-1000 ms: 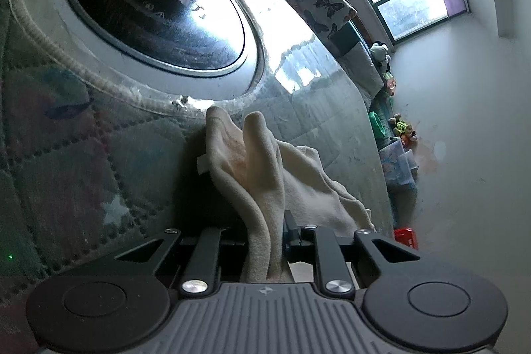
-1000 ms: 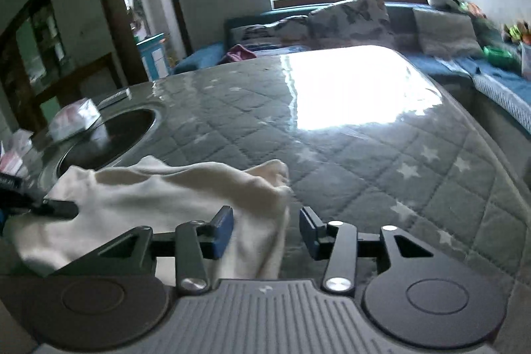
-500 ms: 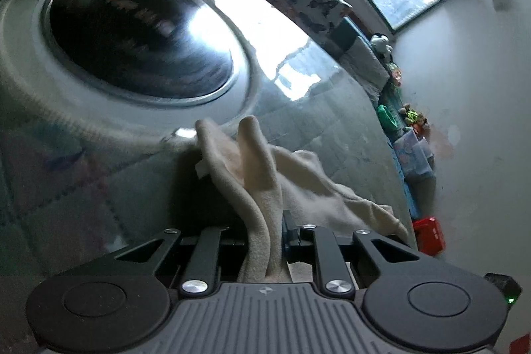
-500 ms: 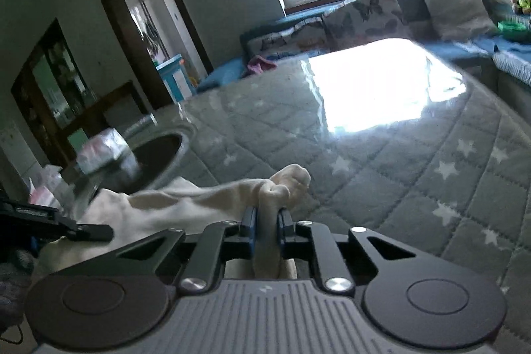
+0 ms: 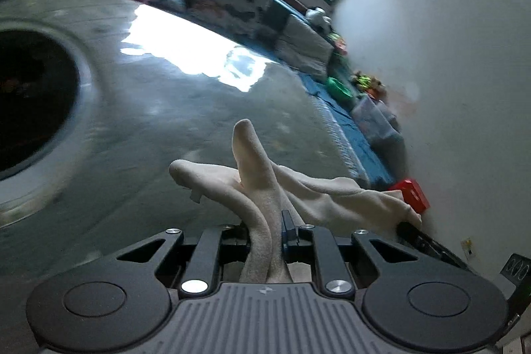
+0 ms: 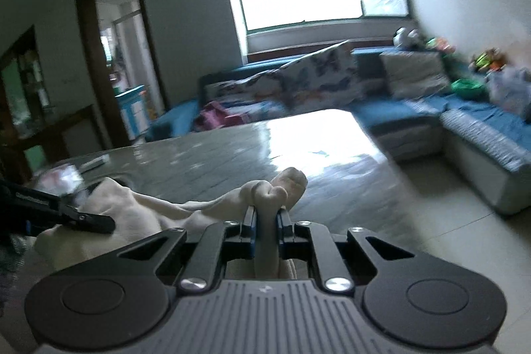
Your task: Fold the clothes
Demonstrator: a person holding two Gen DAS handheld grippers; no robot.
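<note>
Item: cream garment (image 5: 332, 194), soft knit, looking light and limp.

Location: hanging slack between two grippers above grey quilted table cover (image 5: 186, 121), near dark round inset (image 5: 30, 102).

Left gripper (image 5: 270, 221): pinching a bunched fold, tip of cloth poking up past the pads.

Right gripper (image 6: 266, 218): clamping a bunched corner (image 6: 282, 188), jaws nearly pressed together on the fabric.

Handling, judged: draping and sagging freely, not fragile, likely creasing where bunched; possibly slipping if gripped by one thin layer.

Hold points, judged: gripping at corners or hem edges, keeping both holds level, stretching cloth taut before laying flat.
</note>
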